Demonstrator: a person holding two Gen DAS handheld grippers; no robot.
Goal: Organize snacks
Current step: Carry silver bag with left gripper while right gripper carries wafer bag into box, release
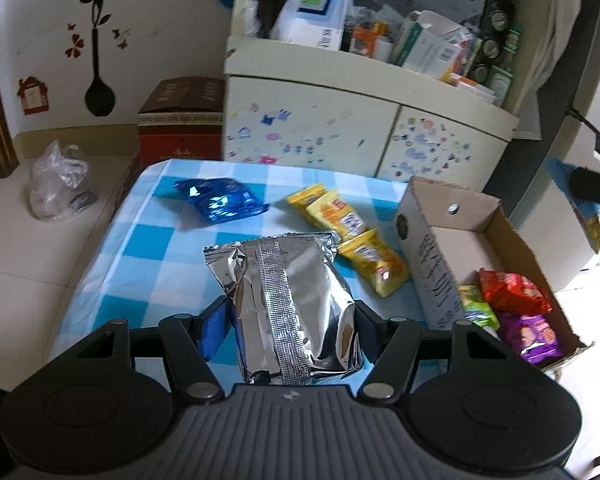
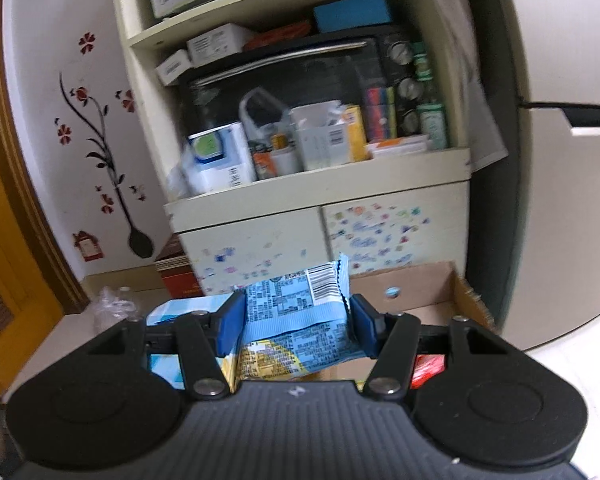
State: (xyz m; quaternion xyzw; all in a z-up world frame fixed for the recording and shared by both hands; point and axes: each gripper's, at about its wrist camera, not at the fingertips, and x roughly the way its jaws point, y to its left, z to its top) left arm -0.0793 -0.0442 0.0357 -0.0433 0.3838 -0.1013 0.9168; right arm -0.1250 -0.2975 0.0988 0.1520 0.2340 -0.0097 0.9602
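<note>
The jaws of the left gripper (image 1: 290, 312) are squeezed on a silver bag (image 1: 292, 308) above the table (image 1: 148, 248); a blue bag (image 2: 296, 320) is pinched by the right gripper (image 2: 292, 320). Both should be carried gently over the cardboard box (image 1: 428, 264) and dropped inside.

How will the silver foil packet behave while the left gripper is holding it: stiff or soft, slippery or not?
The silver foil packet probably feels soft and light: it looks puffed, and its sides are creased between the left gripper fingers. Its glossy film may be slippery. A harder squeeze would likely dent it further.
</note>
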